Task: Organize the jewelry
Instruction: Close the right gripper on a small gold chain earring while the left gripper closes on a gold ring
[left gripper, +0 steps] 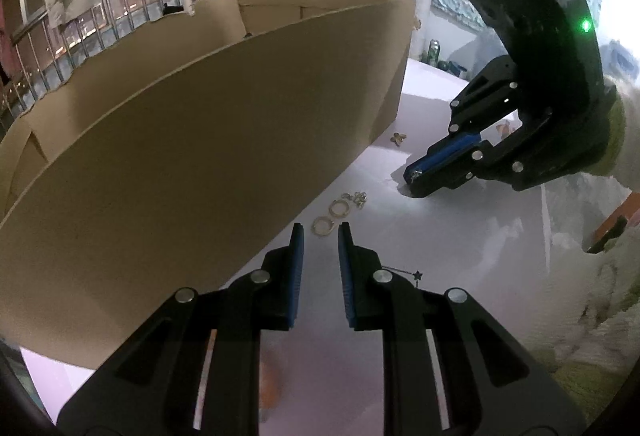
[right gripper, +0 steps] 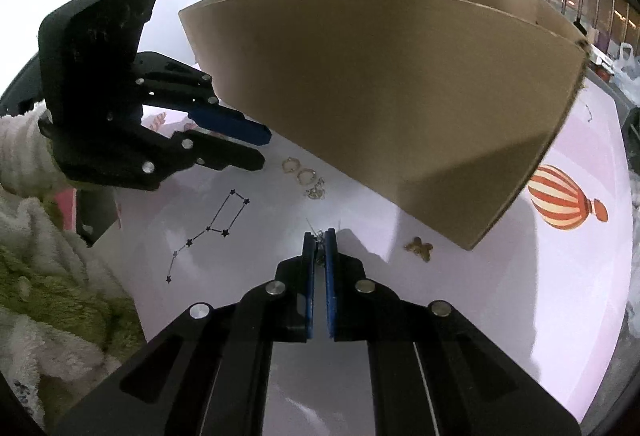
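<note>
Right hand-held gripper (right gripper: 319, 236) clamped on a small silver jewelry piece (right gripper: 319, 240) at frame centre: light, thin, slippery, snag-prone. Left hand-held gripper (left gripper: 321, 232) slightly apart, empty, near hoop earrings (left gripper: 332, 215); pinch hoops across the rim.

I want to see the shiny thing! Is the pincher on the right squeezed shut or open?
Shut. The right gripper has its blue pads nearly together, pinching a small silvery jewelry piece at the tips, just above the white table.

Black left tool (left gripper: 320, 232), black right tool (right gripper: 319, 236), blue pads, silver screws, fluffy white-green sleeves (right gripper: 48, 276)
</note>
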